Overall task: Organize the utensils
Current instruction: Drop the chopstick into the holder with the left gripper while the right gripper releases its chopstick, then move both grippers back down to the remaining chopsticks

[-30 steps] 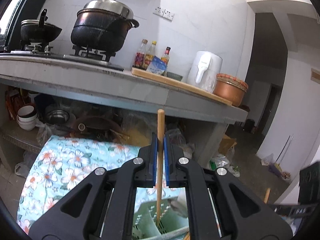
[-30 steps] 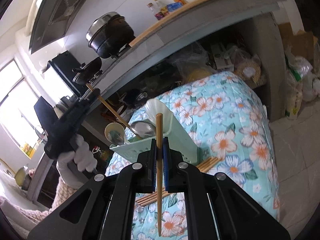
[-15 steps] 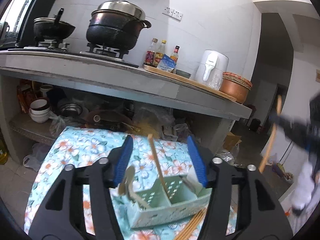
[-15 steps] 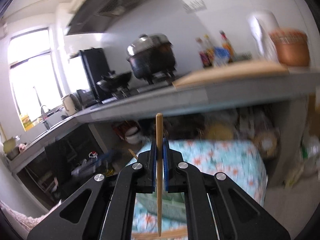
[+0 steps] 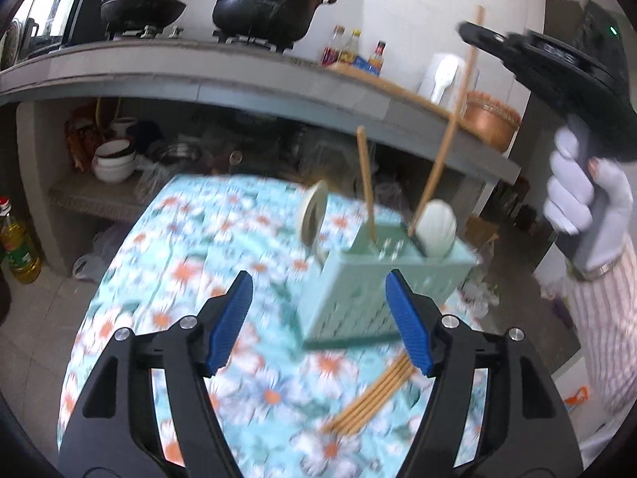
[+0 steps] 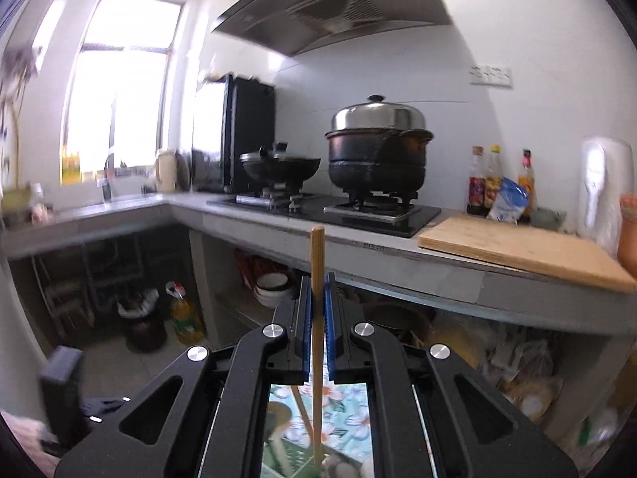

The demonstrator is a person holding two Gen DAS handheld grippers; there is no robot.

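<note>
While upright, chopstick [image 6: 317,279] apparently between right hand-held gripper [image 6: 317,298] pads.

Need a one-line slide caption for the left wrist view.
Left gripper opening over a floral tablecloth while the right gripper lowers a chopstick into the green utensil caddy.

The left gripper [image 5: 318,320], black with blue pads, pointed down toward the pale green plastic utensil caddy [image 5: 382,279], its jaws opening and nothing between them. The black right gripper [image 6: 317,328] was clamped on a thin wooden chopstick [image 6: 317,318], held upright above that caddy. From the left wrist view, a white-gloved hand [image 5: 585,207] gripped the right gripper's handle up and to the right of the caddy, a striped sleeve [image 5: 605,330] below it.
</note>
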